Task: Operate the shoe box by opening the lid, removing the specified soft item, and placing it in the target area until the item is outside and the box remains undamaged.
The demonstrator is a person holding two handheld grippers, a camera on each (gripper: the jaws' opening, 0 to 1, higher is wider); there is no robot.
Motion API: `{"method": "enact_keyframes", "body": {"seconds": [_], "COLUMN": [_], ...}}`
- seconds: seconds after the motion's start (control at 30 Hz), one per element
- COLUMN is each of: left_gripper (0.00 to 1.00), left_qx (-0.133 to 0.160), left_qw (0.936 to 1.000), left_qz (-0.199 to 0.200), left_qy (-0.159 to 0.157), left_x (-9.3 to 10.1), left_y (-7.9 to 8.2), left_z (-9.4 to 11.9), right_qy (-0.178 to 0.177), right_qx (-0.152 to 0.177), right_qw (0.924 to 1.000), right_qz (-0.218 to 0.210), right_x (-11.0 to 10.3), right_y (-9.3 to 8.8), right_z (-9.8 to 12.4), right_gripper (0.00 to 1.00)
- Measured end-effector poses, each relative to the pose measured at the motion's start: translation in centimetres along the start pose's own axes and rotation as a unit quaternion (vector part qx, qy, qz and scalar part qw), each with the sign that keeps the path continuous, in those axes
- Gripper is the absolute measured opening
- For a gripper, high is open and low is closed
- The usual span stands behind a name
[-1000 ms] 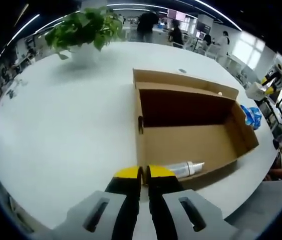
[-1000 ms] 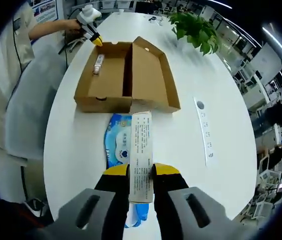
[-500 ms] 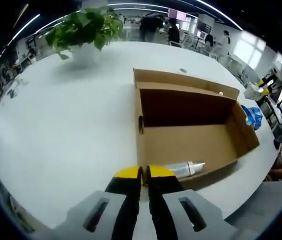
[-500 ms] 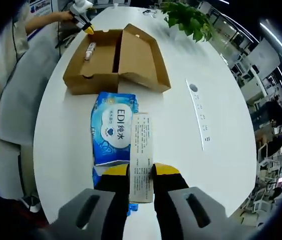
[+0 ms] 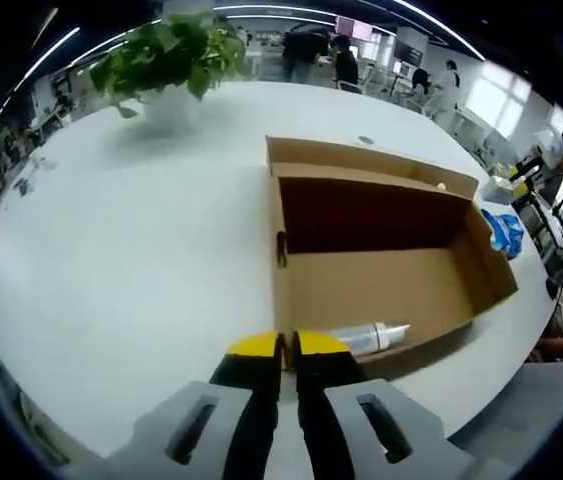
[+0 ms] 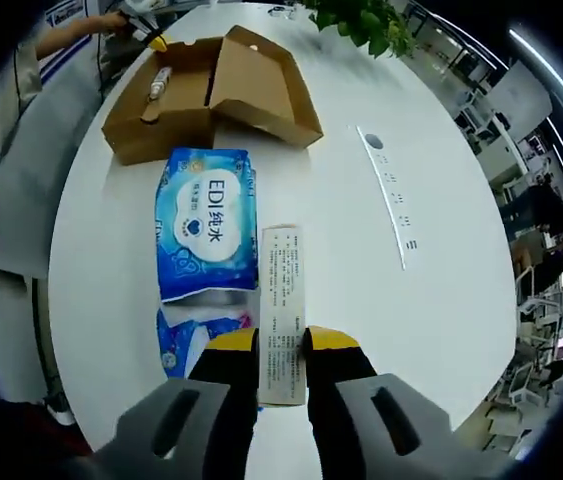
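An open brown shoe box (image 5: 381, 280) lies on the white table (image 5: 131, 250) with its lid folded back. A white bottle (image 5: 369, 338) lies inside along the near wall. My left gripper (image 5: 283, 346) is shut, its yellow tips at the box's near corner. My right gripper (image 6: 283, 340) is shut on a slim white printed carton (image 6: 283, 290) held over the table. A blue wipes pack (image 6: 206, 235) lies left of the carton, between it and the box (image 6: 211, 80). In the left gripper view the pack (image 5: 506, 230) shows beyond the box.
A second blue pack (image 6: 193, 338) lies at the table's edge beside my right jaws. A white strip with sockets (image 6: 389, 195) lies to the right. A potted plant (image 5: 166, 60) stands at the far end. A person (image 6: 11, 180) stands at the table's edge.
My right gripper has drawn back from the box with the white carton, so the whole blue wipes pack has come into its view. The left gripper and box have not moved.
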State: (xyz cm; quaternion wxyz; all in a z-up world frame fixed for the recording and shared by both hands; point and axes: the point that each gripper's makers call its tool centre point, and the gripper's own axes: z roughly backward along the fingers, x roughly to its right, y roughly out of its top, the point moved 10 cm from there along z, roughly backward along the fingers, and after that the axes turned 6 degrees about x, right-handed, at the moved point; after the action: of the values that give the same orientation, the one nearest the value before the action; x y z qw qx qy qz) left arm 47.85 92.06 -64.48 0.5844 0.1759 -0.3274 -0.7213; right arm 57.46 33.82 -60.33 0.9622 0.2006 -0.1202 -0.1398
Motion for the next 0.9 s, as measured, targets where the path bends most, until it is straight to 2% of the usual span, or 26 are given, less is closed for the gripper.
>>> {"method": "enact_keyframes", "body": {"seconds": [0.2, 0.5, 0.9], "left_gripper": [0.01, 0.01, 0.02], "left_qx": [-0.001, -0.003, -0.005], "left_qw": [1.0000, 1.0000, 0.9998], "left_qz": [-0.001, -0.008, -0.018], "left_qy": [0.000, 0.002, 0.003], "left_x": [0.0, 0.0, 0.1], "left_y": [0.0, 0.0, -0.1], "left_z": [0.0, 0.1, 0.1], "right_qy": [0.014, 0.034, 0.036], "right_qx": [-0.014, -0.056, -0.087], "right_qw": [0.9998, 0.9977, 0.9949], "right_qz": [-0.003, 0.014, 0.036], "right_x": [0.1, 0.1, 0.4], "right_y": [-0.9, -2.9, -4.5], "right_z": [-0.9, -2.2, -3.1], "right_gripper": [0.15, 0.15, 0.15]}}
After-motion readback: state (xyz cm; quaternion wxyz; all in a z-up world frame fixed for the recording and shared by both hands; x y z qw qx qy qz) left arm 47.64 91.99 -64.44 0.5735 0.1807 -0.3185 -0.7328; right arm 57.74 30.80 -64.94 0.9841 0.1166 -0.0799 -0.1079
